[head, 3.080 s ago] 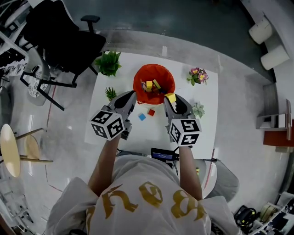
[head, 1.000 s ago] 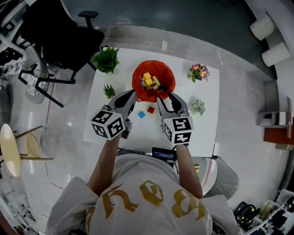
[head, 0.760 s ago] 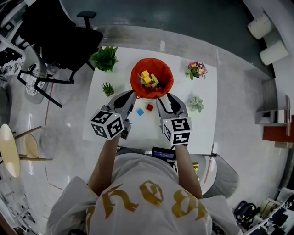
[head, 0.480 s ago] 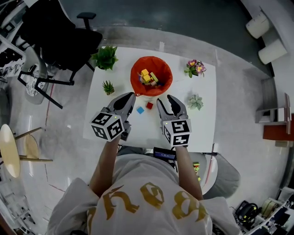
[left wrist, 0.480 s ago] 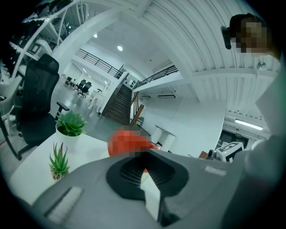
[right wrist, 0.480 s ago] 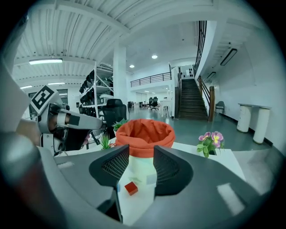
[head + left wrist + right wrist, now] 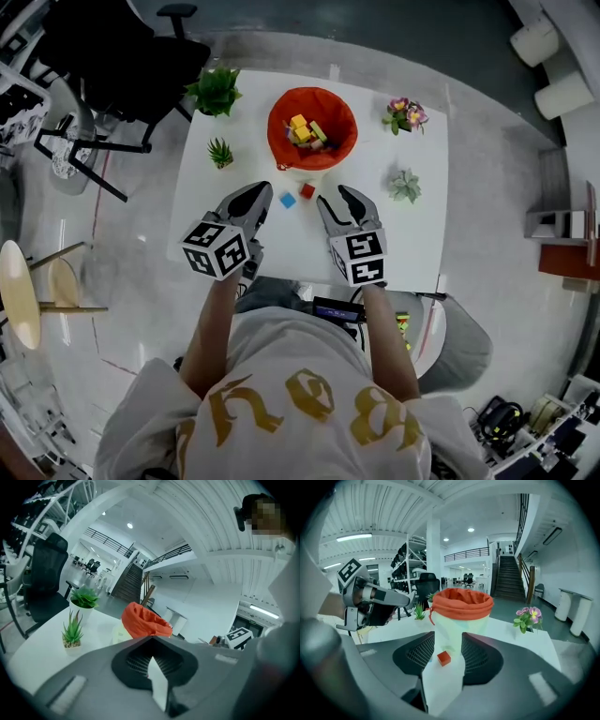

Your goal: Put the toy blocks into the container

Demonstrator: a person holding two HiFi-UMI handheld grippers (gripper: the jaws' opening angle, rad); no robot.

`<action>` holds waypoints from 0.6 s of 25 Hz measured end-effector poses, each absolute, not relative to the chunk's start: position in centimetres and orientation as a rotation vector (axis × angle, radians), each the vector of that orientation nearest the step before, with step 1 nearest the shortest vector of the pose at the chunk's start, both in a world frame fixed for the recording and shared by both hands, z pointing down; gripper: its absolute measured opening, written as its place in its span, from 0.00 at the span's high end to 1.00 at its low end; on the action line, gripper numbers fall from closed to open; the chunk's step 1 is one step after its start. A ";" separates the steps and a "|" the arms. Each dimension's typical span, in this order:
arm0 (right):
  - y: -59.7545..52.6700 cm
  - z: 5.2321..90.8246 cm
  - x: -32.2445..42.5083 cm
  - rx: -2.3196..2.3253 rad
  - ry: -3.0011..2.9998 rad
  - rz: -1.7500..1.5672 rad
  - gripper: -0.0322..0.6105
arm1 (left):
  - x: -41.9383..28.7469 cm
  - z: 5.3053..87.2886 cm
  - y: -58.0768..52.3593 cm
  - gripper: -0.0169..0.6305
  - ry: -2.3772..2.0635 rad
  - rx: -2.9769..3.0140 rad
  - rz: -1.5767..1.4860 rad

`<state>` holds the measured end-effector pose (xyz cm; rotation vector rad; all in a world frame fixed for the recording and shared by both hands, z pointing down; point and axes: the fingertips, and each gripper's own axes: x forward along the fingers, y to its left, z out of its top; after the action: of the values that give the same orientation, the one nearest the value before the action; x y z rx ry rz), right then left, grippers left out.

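The orange fabric container (image 7: pixel 312 127) stands at the back of the white table (image 7: pixel 422 234) with several coloured blocks inside. A blue block (image 7: pixel 288 200) and a red block (image 7: pixel 307 190) lie on the table just in front of it. My left gripper (image 7: pixel 262 190) hovers left of the blue block, its jaws shut and empty in the left gripper view (image 7: pixel 152 639). My right gripper (image 7: pixel 336 197) is right of the red block, open and empty, its jaws having just opened slightly wider. In the right gripper view the red block (image 7: pixel 444 658) lies ahead between the open jaws, before the container (image 7: pixel 461 604).
A leafy plant (image 7: pixel 214 89) and a small spiky plant (image 7: pixel 220 152) stand at the table's left. A flower pot (image 7: pixel 405 114) and a succulent (image 7: pixel 405 185) stand at its right. A black office chair (image 7: pixel 112 56) is beyond the left corner.
Three seconds ago my right gripper held a yellow block at the container's rim; now it is empty. Both grippers have drawn back from the container toward the near side of the table.
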<state>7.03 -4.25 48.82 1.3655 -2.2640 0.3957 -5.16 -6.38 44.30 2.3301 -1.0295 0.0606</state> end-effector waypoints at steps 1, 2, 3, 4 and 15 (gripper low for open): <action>-4.2 49.1 6.9 1.346 -2.261 0.387 0.63 | -5.2 44.6 -6.4 0.97 -1.029 2.327 0.063; -4.2 49.4 6.7 1.331 -2.259 0.383 0.63 | -5.2 44.9 -6.4 0.97 -1.029 2.323 0.066; -4.1 49.7 6.6 1.318 -2.256 0.385 0.63 | -5.1 45.2 -6.4 0.97 -1.028 2.317 0.069; -4.0 50.0 6.5 1.307 -2.254 0.392 0.63 | -5.1 45.6 -6.4 0.97 -1.028 2.310 0.073; -4.9 52.9 5.2 1.210 -2.237 0.437 0.63 | -5.1 49.3 -7.2 0.97 -1.008 2.264 0.176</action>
<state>5.20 -4.93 52.93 1.2099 -2.2369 0.4368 -5.14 -7.17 49.32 2.2643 -1.0077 0.1758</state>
